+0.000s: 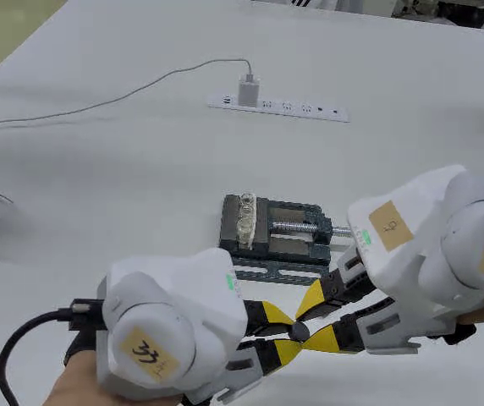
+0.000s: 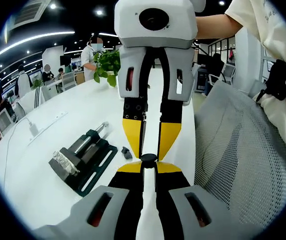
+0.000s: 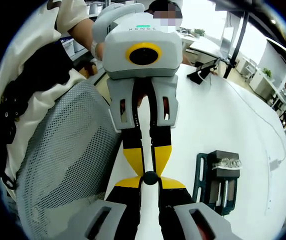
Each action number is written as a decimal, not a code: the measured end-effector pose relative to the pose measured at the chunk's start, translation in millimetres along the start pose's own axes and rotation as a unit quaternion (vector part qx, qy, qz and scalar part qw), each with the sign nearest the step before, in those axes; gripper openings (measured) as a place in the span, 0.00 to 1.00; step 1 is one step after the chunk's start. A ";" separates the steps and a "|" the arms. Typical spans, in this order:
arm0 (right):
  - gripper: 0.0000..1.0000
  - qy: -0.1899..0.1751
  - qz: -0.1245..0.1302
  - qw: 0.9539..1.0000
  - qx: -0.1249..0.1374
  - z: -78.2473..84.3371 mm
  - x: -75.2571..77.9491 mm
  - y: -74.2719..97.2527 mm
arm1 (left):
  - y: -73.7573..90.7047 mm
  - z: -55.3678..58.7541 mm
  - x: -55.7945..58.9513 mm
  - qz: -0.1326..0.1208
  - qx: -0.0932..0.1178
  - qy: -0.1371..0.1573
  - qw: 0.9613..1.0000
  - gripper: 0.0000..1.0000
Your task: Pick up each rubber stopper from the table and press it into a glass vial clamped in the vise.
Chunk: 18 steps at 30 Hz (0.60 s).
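Observation:
My two grippers meet tip to tip low over the table's near edge, with a small black rubber stopper [image 1: 299, 331] between them. The left gripper [image 1: 286, 332] comes in from the lower left and the right gripper [image 1: 310, 325] from the right. In the left gripper view my own yellow-tipped jaws [image 2: 148, 167] close on the stopper [image 2: 148, 160], and the right gripper's jaws come down onto it from above. The right gripper view shows the same stopper [image 3: 150, 177] pinched from both sides. The vise [image 1: 272, 237] holds glass vials [image 1: 246, 218]. Another stopper [image 2: 125, 152] lies beside the vise [image 2: 80, 160].
A white power strip [image 1: 280, 107] with a charger [image 1: 249, 89] and its cable lies at the far side. A grey mesh chair [image 2: 233, 150] stands by the table's near edge. A plant [image 2: 108, 62] sits at the far end, with people behind it.

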State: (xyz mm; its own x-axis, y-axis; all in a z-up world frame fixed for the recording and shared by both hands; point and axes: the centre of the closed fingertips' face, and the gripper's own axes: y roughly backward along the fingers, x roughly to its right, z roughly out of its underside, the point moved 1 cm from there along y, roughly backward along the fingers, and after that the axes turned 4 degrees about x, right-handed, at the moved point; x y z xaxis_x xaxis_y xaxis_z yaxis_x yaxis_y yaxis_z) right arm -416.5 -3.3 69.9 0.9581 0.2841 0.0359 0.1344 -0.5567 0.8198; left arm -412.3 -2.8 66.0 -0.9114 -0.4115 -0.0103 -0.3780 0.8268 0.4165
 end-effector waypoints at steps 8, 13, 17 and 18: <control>0.09 -0.002 -0.006 1.000 -0.008 2.4 -1.1 -0.9 | -2.1 1.3 2.7 0.003 -0.005 -0.024 1.000 0.04; 0.08 -0.012 -0.007 1.000 -0.009 3.0 -1.0 -1.9 | -2.1 2.1 3.5 0.006 -0.014 -0.053 0.998 0.04; 0.08 -0.012 -0.007 1.000 -0.011 2.9 -1.1 -3.1 | -2.0 2.9 2.9 0.007 -0.018 -0.058 0.998 0.04; 0.08 -0.012 -0.007 1.000 -0.011 2.7 -0.9 -3.3 | -2.0 3.1 2.6 0.006 -0.018 -0.057 0.998 0.04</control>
State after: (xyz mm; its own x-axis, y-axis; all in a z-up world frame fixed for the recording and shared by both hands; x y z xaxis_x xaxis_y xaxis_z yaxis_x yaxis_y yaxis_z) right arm -417.1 -3.8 65.7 0.9620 0.2727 0.0113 0.1422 -0.5360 0.8321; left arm -414.4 -4.3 62.3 -0.9291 -0.3540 -0.1067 -0.3626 0.8163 0.4496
